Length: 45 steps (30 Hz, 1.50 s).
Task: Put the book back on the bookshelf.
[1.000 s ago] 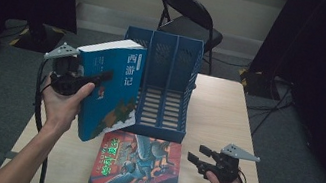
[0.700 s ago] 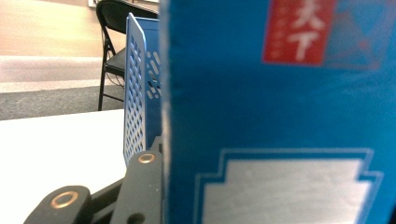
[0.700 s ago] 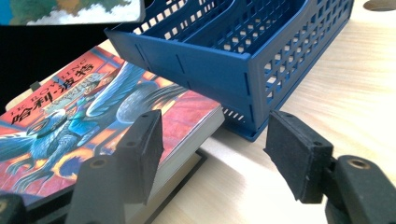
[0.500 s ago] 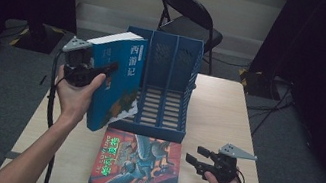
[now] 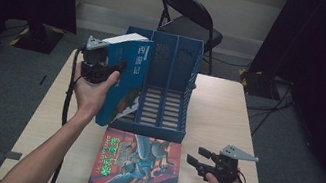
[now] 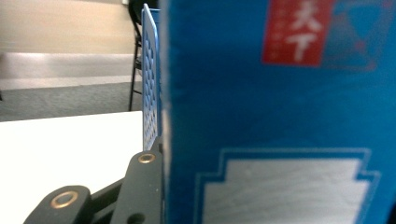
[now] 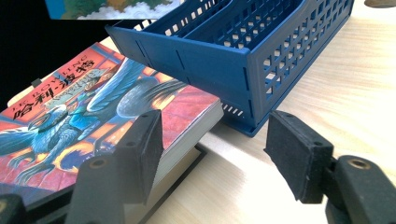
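high view has the left gripper (image 5: 104,67) clamped on the upright blue book (image 5: 128,77), spine vertical, just left of the blue file rack (image 5: 172,68)'s leftmost slot, while the right gripper (image 5: 204,162) sits open.

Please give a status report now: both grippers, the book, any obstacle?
Left hand-held gripper shut on blue book, at blue file rack. Right hand-held gripper open, empty. Nothing blocks the rack slots.
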Each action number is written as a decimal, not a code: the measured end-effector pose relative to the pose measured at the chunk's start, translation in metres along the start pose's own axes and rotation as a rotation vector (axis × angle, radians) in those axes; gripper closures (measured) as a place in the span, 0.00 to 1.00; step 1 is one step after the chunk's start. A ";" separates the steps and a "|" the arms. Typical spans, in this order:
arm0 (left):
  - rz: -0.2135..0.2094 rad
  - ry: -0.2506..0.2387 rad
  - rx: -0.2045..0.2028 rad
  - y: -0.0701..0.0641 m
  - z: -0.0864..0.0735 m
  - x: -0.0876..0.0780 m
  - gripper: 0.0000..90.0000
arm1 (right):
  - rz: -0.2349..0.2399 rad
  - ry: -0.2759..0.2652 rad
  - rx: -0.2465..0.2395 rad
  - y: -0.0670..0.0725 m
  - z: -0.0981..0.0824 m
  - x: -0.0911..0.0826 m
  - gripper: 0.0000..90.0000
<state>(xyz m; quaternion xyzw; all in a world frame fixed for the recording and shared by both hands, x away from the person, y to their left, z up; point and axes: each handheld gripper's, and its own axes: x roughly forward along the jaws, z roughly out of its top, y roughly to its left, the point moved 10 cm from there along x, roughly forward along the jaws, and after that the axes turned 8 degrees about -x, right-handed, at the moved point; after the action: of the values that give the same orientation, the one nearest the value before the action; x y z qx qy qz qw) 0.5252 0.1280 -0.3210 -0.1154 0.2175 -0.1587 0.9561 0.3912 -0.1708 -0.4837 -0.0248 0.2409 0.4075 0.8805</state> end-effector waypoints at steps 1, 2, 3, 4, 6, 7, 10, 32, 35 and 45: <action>0.009 -0.002 0.008 0.000 0.001 0.003 0.68 | 0.003 0.002 -0.002 0.000 0.000 0.000 0.41; 0.020 -0.008 0.004 0.000 0.002 0.006 0.68 | 0.004 0.004 0.000 0.000 -0.001 0.001 0.41; 0.028 -0.014 -0.003 0.001 0.004 0.008 0.68 | 0.006 0.007 -0.001 0.001 -0.001 0.002 0.41; 0.030 -0.022 -0.015 0.002 0.005 0.010 0.68 | 0.006 0.009 -0.003 0.001 -0.001 0.002 0.41; 0.038 -0.023 -0.029 0.004 0.008 0.013 0.68 | 0.010 0.009 -0.005 0.002 -0.001 0.001 0.41; 0.032 -0.013 -0.055 0.007 0.010 0.014 0.68 | 0.011 0.008 -0.006 0.002 -0.001 0.001 0.41; 0.047 -0.040 -0.077 0.011 0.016 0.015 0.68 | 0.011 0.008 -0.002 0.001 -0.002 0.001 0.41; 0.089 -0.097 -0.085 0.018 0.020 0.017 0.68 | 0.032 0.038 -0.019 0.006 -0.006 0.007 0.41; 0.099 -0.116 -0.064 0.017 0.017 0.017 0.68 | 0.032 0.039 -0.018 0.005 -0.006 0.007 0.41; 0.098 -0.126 -0.059 0.015 0.005 0.011 0.68 | 0.039 0.041 -0.019 0.007 -0.007 0.007 0.41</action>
<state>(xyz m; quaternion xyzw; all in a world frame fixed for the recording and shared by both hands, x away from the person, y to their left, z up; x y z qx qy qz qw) 0.5408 0.1384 -0.3256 -0.1426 0.1669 -0.0977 0.9707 0.3872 -0.1633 -0.4915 -0.0367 0.2553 0.4263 0.8671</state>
